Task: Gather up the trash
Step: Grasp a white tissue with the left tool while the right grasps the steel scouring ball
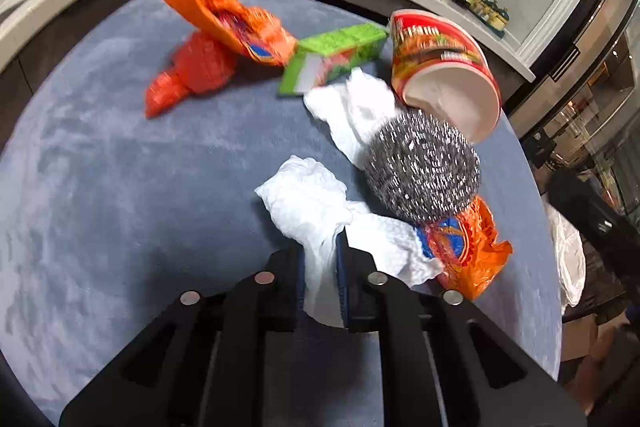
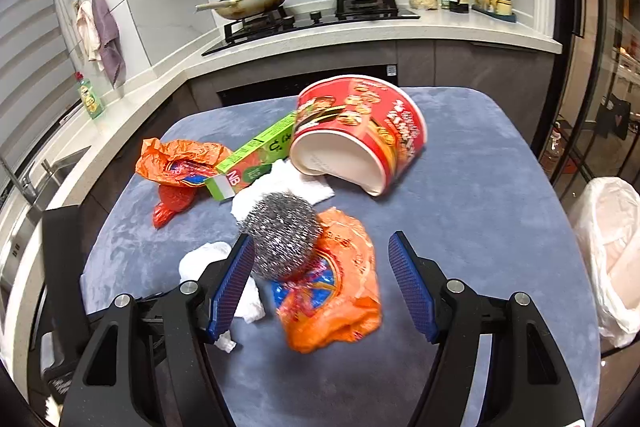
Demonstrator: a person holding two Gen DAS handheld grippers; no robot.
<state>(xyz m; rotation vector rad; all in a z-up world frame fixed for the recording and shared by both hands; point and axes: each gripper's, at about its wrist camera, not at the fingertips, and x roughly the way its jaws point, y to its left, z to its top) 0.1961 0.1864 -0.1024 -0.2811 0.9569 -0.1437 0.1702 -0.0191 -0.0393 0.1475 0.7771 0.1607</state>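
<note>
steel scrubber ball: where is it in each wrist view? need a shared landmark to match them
Left wrist: the steel scrubber ball sits right of centre, atop white tissue and an orange wrapper.
Right wrist: the ball is just left of centre, beside the inner pad of the right tongs' left finger.
Shared landmark: the tipped red noodle bowl, behind the ball in both.

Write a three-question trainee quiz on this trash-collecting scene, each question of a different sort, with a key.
1. True or false: the left gripper is shut on the paper towel.
2. What does the steel scourer rest partly on? A) the green box B) an orange wrapper C) the noodle bowl
3. Fill in: the right gripper is ____, nothing pinched between its fingers.

Key: 1 true; 2 B; 3 open.
</note>
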